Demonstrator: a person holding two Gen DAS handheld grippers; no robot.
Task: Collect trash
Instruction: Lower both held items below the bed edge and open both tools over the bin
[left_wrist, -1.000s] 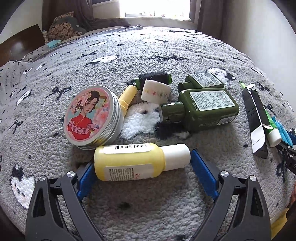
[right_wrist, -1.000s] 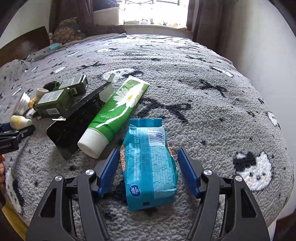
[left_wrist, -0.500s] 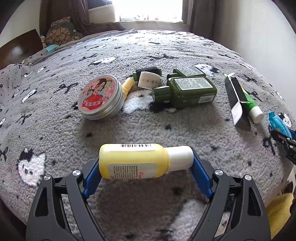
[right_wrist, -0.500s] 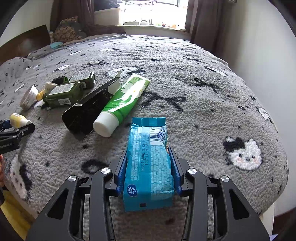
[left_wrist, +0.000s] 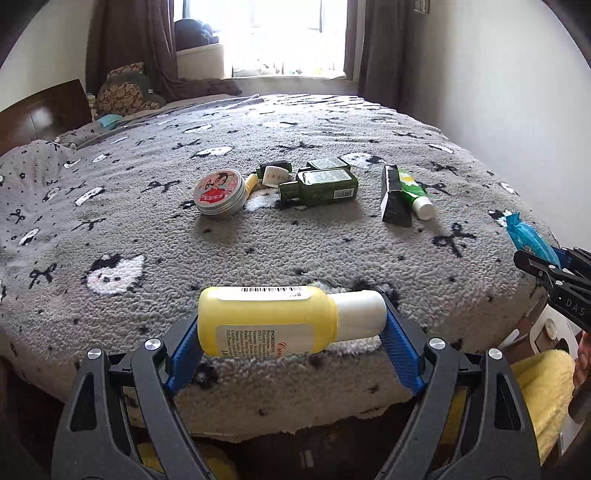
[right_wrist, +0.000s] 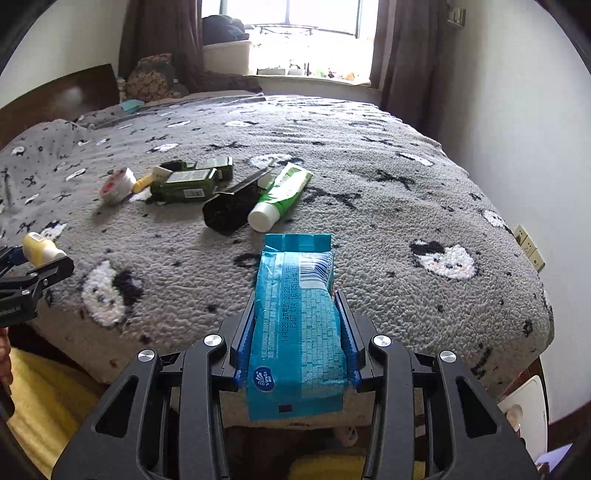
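My left gripper (left_wrist: 291, 325) is shut on a yellow bottle (left_wrist: 266, 321) with a white cap, held crosswise by its two ends above the front edge of the bed. My right gripper (right_wrist: 299, 325) is shut on a blue tissue pack (right_wrist: 297, 328), lifted over the bed's front edge. Each gripper shows at the rim of the other view: the blue pack (left_wrist: 528, 236) at the right, the yellow bottle (right_wrist: 40, 249) at the left. On the grey blanket (left_wrist: 332, 251) lie a round tin (left_wrist: 219, 192), two green bottles (left_wrist: 321, 184), a black sleeve (left_wrist: 393, 195) and a green tube (left_wrist: 415, 194).
A small yellow tube (left_wrist: 251, 183) and a white roll (left_wrist: 274, 174) lie by the tin. A wall (right_wrist: 535, 110) runs along the bed's right side, with a socket strip (right_wrist: 530, 247). Pillows (left_wrist: 125, 88) and a window (left_wrist: 280, 33) are at the far end. Yellow fabric (left_wrist: 543, 398) lies below the bed's edge.
Both grippers closed on their items, lifted them off the blanket and drew back toward the front edge of the bed. The other items stayed put.
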